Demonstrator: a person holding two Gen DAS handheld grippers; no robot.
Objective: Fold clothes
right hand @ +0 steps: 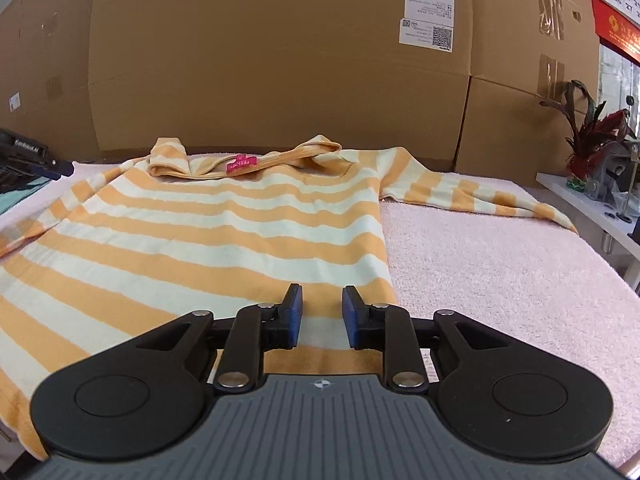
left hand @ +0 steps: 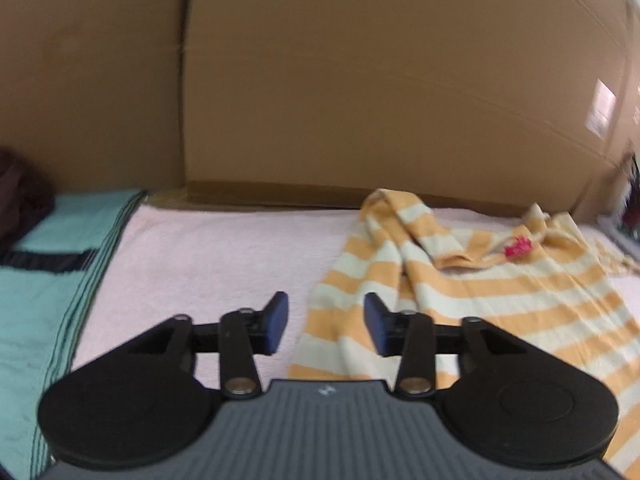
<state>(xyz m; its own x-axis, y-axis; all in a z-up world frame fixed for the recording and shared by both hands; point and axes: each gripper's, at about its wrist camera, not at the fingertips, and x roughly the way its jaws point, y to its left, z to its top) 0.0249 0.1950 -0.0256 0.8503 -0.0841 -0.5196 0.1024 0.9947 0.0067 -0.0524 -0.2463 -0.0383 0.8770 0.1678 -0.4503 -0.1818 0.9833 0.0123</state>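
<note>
Hovering with jaws parted and nothing between them, the left gripper (left hand: 326, 322) has the striped sweater (left hand: 460, 300) spread ahead and to its right on the pink towel (left hand: 208, 256). The right gripper (right hand: 322, 316), jaws narrowly apart and empty, sits over the sweater's lower hem, its body stretching ahead and leftward.

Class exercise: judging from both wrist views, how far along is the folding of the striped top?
Done: striped top lies spread on the pink towel, one sleeve folded in. In hand: nothing; left gripper and right gripper are open. Left: other sleeve still outstretched, body unfolded.
</note>
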